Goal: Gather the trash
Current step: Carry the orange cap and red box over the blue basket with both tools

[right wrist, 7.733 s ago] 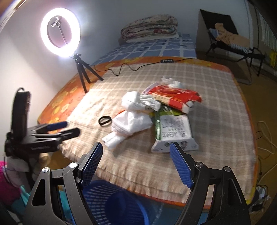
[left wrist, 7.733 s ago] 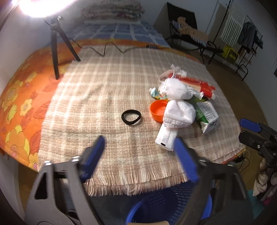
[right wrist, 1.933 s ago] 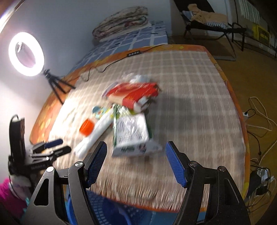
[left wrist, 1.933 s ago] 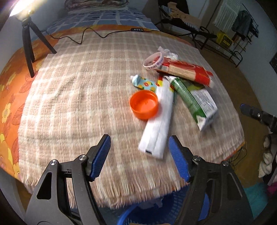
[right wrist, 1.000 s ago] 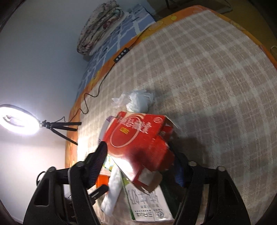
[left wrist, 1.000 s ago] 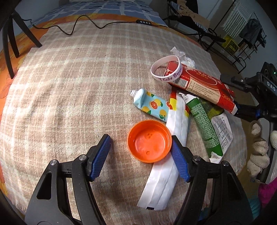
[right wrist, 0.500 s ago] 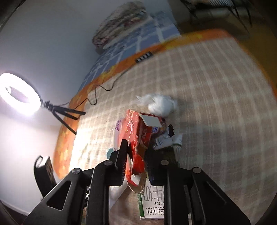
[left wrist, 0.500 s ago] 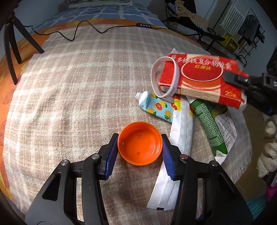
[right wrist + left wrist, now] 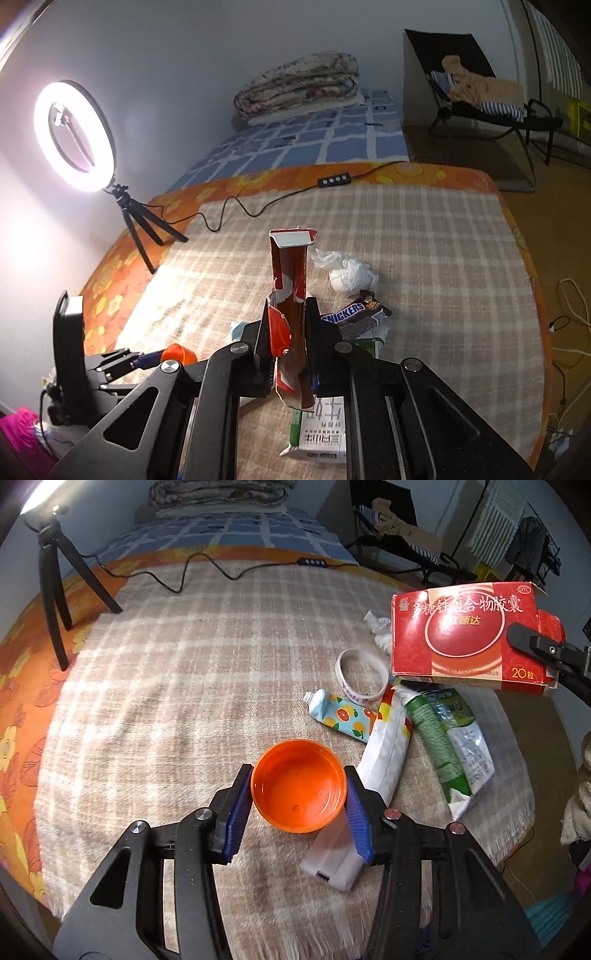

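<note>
My left gripper is shut on an orange lid and holds it above the plaid blanket. My right gripper is shut on a red cardboard box, held edge-up above the blanket; the box also shows in the left wrist view. On the blanket lie a white pouch, a fruit-print tube, a green and white packet, a white wristband, a Snickers wrapper and a crumpled white bag.
A ring light on a tripod stands at the blanket's far left corner, with its cable running across the far edge. Folded bedding lies behind. A folding chair stands on the floor at the right.
My left gripper has closed on the orange lid and lifted it. My right gripper has closed on the red box and raised it off the pile, uncovering the wristband and the Snickers wrapper.
</note>
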A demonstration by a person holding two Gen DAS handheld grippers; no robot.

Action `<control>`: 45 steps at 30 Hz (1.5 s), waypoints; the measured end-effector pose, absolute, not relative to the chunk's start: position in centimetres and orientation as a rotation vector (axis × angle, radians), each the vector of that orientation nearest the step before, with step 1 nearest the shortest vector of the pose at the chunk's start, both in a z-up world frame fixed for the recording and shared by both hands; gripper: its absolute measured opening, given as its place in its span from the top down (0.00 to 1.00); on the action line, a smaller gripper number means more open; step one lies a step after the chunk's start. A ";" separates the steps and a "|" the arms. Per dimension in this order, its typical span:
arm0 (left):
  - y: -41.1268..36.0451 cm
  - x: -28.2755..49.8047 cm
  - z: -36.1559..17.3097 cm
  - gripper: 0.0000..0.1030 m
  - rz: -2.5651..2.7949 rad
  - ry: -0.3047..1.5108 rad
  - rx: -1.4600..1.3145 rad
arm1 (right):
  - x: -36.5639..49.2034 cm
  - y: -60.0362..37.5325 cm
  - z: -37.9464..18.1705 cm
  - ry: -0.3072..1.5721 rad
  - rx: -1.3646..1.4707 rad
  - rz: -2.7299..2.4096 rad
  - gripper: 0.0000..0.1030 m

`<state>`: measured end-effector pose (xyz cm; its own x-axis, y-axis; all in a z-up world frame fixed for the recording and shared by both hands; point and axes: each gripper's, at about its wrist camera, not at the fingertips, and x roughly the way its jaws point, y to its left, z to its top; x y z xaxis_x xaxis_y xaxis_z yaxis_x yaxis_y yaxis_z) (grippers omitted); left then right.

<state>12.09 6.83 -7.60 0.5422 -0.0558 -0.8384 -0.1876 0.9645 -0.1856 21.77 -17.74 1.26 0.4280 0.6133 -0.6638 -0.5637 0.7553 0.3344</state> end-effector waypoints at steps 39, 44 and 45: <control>-0.5 -4.6 -9.1 0.53 -0.014 1.082 -0.139 | 1.7 -22.2 -0.1 0.961 -0.082 0.994 0.88; -1.2 -5.8 -11.4 0.53 -0.028 1.134 -0.139 | 0.3 -22.4 -2.0 1.012 -0.100 1.004 0.88; -1.4 -5.9 -11.7 0.53 -0.030 1.141 -0.139 | 0.1 -22.4 -2.3 1.020 -0.105 1.007 0.88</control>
